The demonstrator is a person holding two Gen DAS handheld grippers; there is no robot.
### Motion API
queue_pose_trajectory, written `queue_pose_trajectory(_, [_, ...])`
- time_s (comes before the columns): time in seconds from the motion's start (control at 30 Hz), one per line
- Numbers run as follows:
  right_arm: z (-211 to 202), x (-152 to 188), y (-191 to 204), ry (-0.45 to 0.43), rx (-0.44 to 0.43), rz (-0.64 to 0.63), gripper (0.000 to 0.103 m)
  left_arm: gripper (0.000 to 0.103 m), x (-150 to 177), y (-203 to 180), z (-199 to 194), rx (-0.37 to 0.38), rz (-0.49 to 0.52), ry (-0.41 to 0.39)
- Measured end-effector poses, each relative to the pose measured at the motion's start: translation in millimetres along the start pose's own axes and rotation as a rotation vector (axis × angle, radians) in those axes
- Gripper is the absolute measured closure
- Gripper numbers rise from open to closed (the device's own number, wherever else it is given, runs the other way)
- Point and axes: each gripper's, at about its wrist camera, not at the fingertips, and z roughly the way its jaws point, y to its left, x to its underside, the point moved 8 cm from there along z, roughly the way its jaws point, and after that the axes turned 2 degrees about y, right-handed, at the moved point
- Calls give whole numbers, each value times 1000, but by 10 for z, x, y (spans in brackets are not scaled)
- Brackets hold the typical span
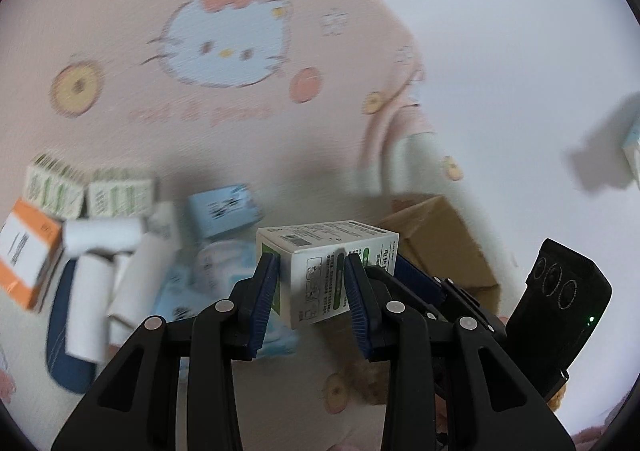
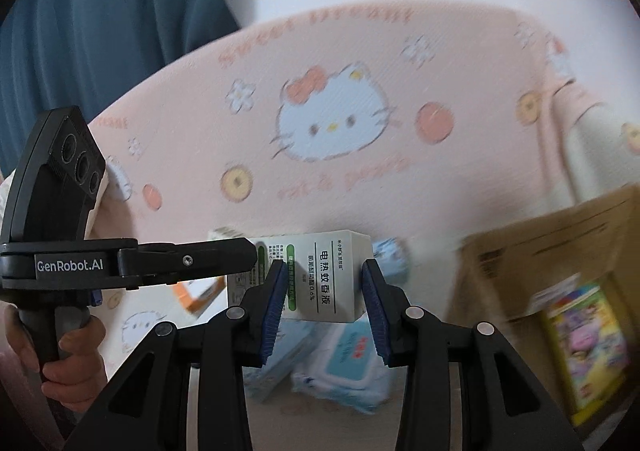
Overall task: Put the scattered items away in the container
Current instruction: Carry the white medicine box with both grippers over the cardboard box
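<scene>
Where the two tools meet, closest to us, the left tongs [image 1: 311,265] are closed narrowly on the mosquito liquid box [image 1: 320,251], one blue pad on each side of it. The right tongs [image 2: 324,269] flank the same box with a wider gap, and their pads look pressed against it. The box hangs clear above the clutter, so we see open room beneath it.

Its front reads "电热蚊香液", and the left tool's side reads "GenRobot.AI".

Just below lie a wet wipes pack [image 2: 348,363] and pale blue packets. Left of them are white rolls [image 1: 88,303], an orange box [image 1: 28,255], two green-striped cartons [image 1: 120,195] and a blue box [image 1: 224,207].

To the right stands the open cardboard box [image 2: 560,251], its near rim close to the held box, with a colourful book [image 2: 588,343] inside.

Everything rests on a pink Hello Kitty sheet [image 2: 360,63]. Its far edge meets a white wall, with a blue curtain [image 2: 100,11] at far left.
</scene>
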Motion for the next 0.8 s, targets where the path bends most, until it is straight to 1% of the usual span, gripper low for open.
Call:
queue_pose_trajectory(0.1, [-183, -60, -109, -17, 65, -35, 67, 66, -73, -262, 42, 39, 40, -11])
queue_pose_trajectory(0.17, [-286, -84, -187, -22, 114, -63, 67, 66, -96, -416, 87, 52, 69, -15])
queue_pose_trajectory(0.23, [-375, -86, -285, -18, 146, -64, 67, 66, -129, -603, 134, 61, 110, -21])
queue_pose_trajectory(0.33, [-494, -109, -503, -11, 185, -38, 67, 66, -190, -884, 220, 87, 159, -29])
queue_pose_trajectory(0.4, [-609, -117, -679, -10, 189, 6, 67, 66, -237, -1087, 284, 115, 201, -30])
queue_pose_trajectory(0.47, [-701, -131, -852, -11, 187, 51, 67, 66, -276, -1241, 359, 125, 241, -26])
queue_pose_trajectory(0.53, [-783, -137, -990, -20, 204, 71, 68, 66, -298, -1401, 468, 133, 281, -18])
queue_pose_trajectory(0.67, [-988, -113, -1273, -32, 264, 76, 69, 66, -273, -1620, 718, 154, 322, 35])
queue_pose_trajectory(0.8, [-1108, -80, -1548, -14, 322, 75, 71, 66, -142, -1755, 1084, 178, 312, 155])
